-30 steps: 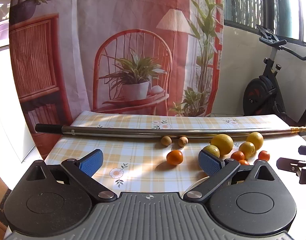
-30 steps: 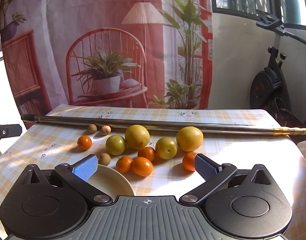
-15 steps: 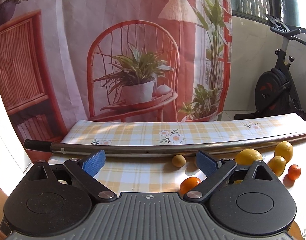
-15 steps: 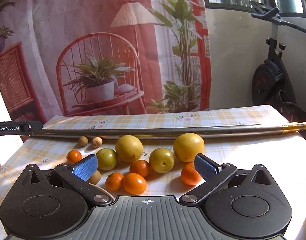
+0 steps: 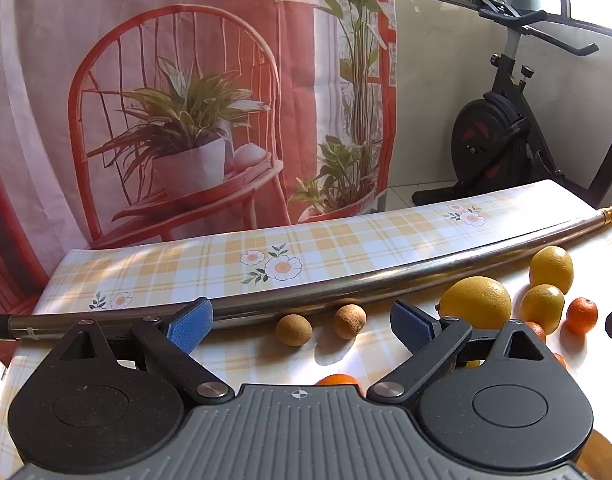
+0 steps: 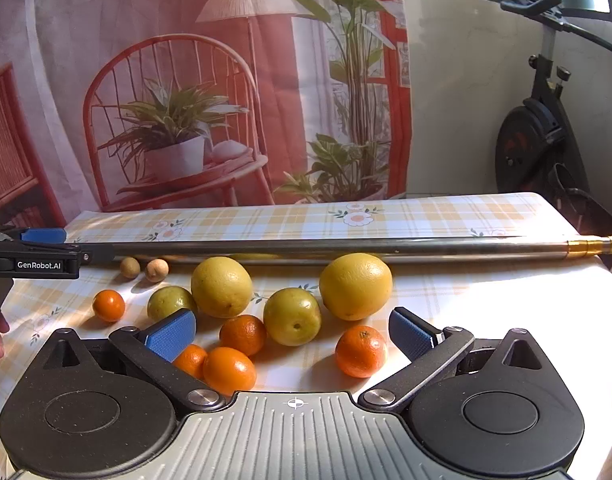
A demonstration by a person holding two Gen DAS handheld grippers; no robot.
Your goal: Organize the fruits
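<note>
While fruits (image 6: 291, 316) lie loose on the tablecloth (image 6: 486, 300), no container apparently shows

I see a metal pole (image 6: 326, 247) lying across the checked worktop (image 6: 446, 216), printed backdrop (image 5: 165, 100) behind, exercise bike (image 5: 502, 136) at right.

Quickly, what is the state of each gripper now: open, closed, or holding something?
Left gripper: open, holding nothing.
Right gripper: open, holding nothing.
</note>
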